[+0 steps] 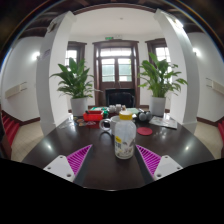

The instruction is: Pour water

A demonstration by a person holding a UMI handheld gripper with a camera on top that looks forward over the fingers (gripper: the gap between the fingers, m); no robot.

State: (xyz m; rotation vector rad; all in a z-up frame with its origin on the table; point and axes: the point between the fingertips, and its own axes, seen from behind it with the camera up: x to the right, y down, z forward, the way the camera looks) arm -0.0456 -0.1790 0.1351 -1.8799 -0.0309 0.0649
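Note:
A clear plastic bottle (124, 137) with a yellow cap and a white label stands upright on the dark round table (110, 170). It is just ahead of my gripper (113, 161), between the lines of the two fingers, with a gap at each side. The magenta pads (72, 160) are spread wide apart, so the gripper is open and holds nothing. A white mug (107, 126) stands just behind the bottle to its left.
Behind the bottle are a red container (93, 117), a dark teapot (143, 116), a pink saucer (145, 130) and a white box (162, 122). Two potted plants (78, 85) flank a door at the back. Red chairs (8, 130) stand at the table's sides.

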